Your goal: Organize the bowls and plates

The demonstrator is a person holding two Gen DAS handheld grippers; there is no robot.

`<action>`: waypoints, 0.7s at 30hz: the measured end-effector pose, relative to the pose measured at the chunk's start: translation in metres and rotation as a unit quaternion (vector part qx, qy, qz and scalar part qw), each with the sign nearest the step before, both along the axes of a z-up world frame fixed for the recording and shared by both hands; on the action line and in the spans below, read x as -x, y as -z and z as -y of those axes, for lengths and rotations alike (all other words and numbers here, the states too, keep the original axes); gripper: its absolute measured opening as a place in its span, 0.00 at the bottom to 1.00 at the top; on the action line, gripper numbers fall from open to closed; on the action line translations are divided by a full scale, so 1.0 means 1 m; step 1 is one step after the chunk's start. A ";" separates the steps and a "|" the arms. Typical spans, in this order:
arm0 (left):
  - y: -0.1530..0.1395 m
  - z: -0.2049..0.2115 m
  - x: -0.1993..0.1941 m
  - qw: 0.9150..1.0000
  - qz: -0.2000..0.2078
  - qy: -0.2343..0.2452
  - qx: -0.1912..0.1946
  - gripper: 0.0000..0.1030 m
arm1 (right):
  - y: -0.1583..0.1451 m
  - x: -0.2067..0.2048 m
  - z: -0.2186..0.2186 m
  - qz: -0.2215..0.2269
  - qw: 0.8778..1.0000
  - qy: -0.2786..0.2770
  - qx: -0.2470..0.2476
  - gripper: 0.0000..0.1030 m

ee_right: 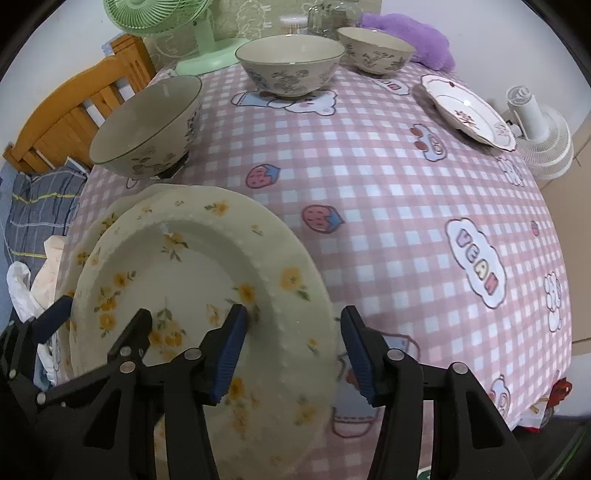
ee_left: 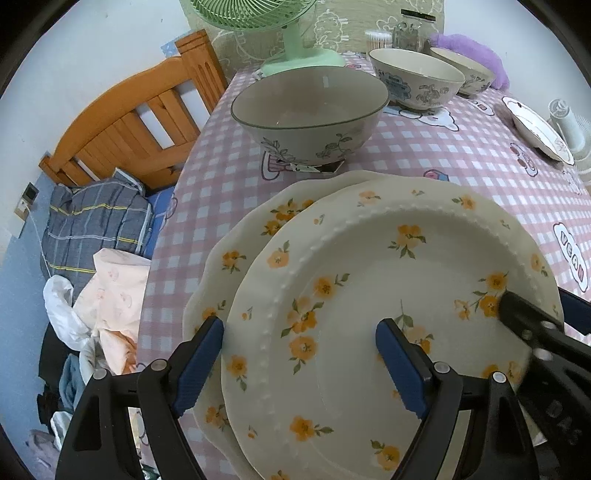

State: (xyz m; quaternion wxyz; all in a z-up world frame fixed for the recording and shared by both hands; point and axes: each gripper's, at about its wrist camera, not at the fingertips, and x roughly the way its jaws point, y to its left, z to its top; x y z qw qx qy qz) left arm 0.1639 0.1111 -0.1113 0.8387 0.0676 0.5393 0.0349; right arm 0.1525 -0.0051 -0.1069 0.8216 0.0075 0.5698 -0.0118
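Top plate: cream ceramic plate with orange flowers [ee_left: 369, 302] sits on a matching scalloped plate [ee_left: 236, 240], so stacking looks under way.
Left gripper [ee_left: 299, 363]: jaws apart, straddling the top plate's left rim, not pressing.
Right gripper [ee_right: 293, 350]: jaws apart astride its right rim, likely to steady it.
Bowls: grey-green floral bowl [ee_left: 308, 110] beyond the fingertips, unstacked.

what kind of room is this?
Likely a bedroom or studio in a home: a wooden bed headboard with rumpled bedding beside a table under a pink checked tablecloth, plus a green desk fan.
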 end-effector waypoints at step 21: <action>-0.017 -0.021 0.010 0.999 0.021 0.008 0.039 0.83 | 0.000 0.006 -0.022 -0.006 1.000 -0.021 0.009 0.33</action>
